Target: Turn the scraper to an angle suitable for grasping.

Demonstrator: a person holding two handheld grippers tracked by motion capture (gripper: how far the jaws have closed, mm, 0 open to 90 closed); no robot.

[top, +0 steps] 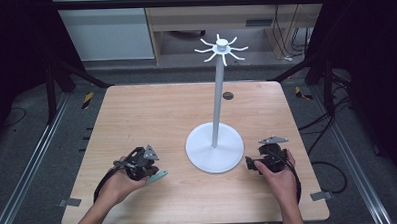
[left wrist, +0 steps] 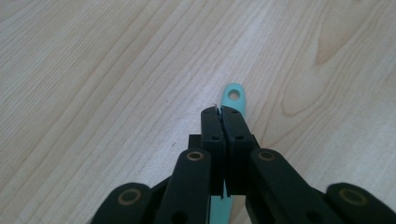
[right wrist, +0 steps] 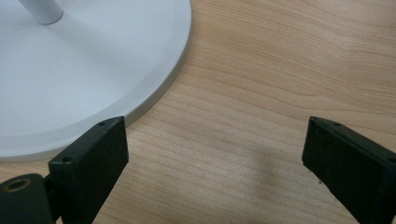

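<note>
A white stand [top: 216,99] rises from a round base [top: 214,151] at the table's middle, with several curved hooks [top: 221,48] at its top. My left gripper [top: 149,172] rests low at the front left, shut on a thin teal strip [top: 157,176] with a hole at its end. In the left gripper view the strip [left wrist: 233,97] pokes out past the closed jaws [left wrist: 223,115]. My right gripper [top: 250,163] sits just right of the base, open and holding nothing. In the right gripper view its jaws [right wrist: 215,149] stand wide apart beside the base rim [right wrist: 159,95].
The wooden table [top: 151,113] has a small dark round hole [top: 228,95] behind the stand. Black frame posts and floor cables flank the table on both sides.
</note>
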